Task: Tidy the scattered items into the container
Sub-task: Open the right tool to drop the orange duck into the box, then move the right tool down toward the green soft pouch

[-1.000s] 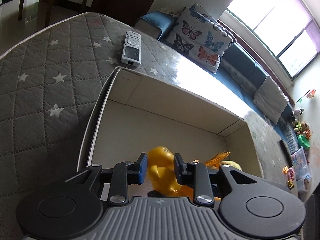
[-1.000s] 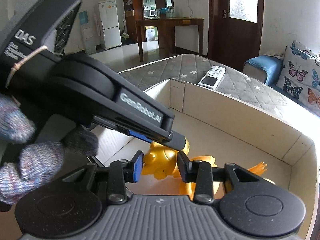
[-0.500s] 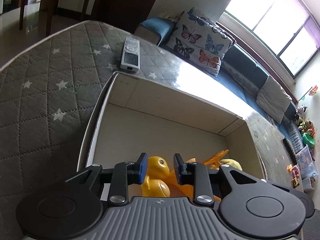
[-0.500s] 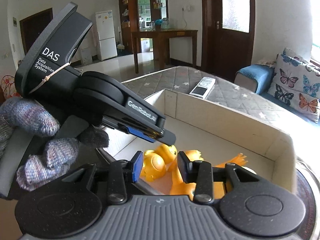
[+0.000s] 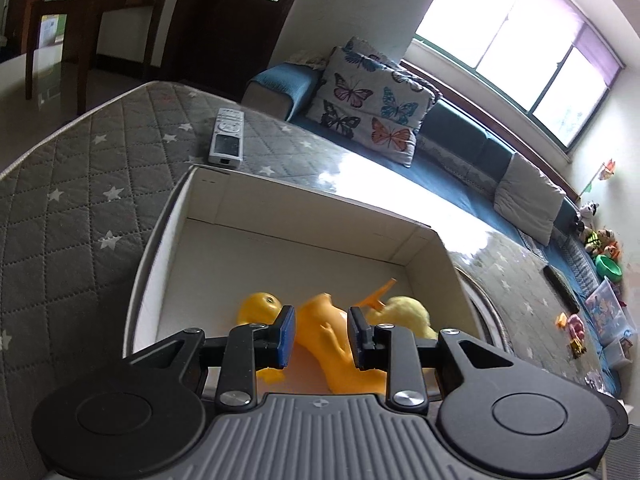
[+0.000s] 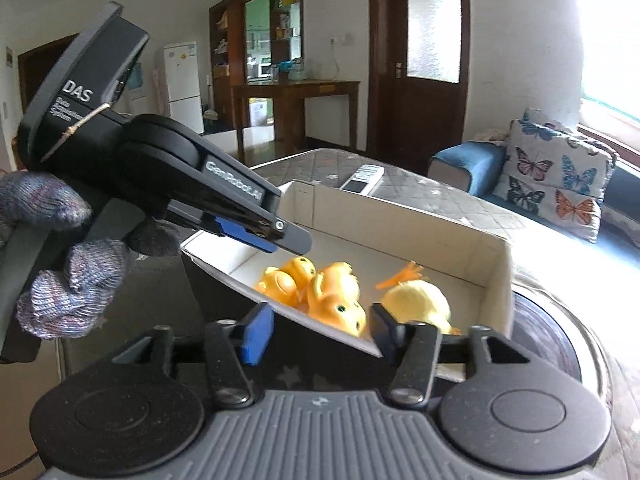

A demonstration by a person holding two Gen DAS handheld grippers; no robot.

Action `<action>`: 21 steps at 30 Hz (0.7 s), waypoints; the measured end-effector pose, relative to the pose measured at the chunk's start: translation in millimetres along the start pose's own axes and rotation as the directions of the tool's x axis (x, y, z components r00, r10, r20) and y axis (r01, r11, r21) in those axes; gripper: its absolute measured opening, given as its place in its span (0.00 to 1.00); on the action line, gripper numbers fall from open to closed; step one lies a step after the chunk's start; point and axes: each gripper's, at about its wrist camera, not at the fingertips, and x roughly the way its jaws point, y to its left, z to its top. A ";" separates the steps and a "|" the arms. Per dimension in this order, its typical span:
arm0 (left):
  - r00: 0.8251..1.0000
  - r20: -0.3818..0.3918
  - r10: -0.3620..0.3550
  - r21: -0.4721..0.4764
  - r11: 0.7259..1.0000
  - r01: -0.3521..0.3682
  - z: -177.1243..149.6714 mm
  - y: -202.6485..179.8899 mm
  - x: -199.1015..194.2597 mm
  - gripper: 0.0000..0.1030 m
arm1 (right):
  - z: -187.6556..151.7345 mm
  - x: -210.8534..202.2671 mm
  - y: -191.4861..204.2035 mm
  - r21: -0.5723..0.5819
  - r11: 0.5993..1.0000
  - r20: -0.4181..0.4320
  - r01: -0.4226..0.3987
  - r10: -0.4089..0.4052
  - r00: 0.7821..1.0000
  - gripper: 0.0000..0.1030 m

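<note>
Orange rubber toys (image 6: 320, 286) plus fuzzy yellow chick (image 6: 418, 302) inside cardboard box (image 5: 280, 210). Likely light, squashy, slick; best pinched at body. Left gripper (image 5: 322, 334) parted, empty above box. Right gripper (image 6: 316, 332) spread, empty.

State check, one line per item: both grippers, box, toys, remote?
left gripper: open, empty, above the box
right gripper: open, empty
cardboard box: open-topped, on the mattress
orange rubber toys: lying inside box
yellow plush: inside box
remote: outside box, on mattress
</note>
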 end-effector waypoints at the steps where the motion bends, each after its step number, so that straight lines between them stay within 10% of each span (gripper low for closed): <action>1: 1.000 0.004 -0.003 0.009 1.000 0.003 -3.1 -3.7 -2.4 0.30 | -3.2 -4.7 -0.5 0.003 1.000 0.003 0.007 -0.007 1.000 0.60; 21: 0.987 -0.128 -0.095 0.094 0.990 0.108 -68.8 -70.5 8.6 0.30 | -77.6 -73.8 -25.1 0.152 0.981 -0.012 0.121 -0.121 0.993 0.76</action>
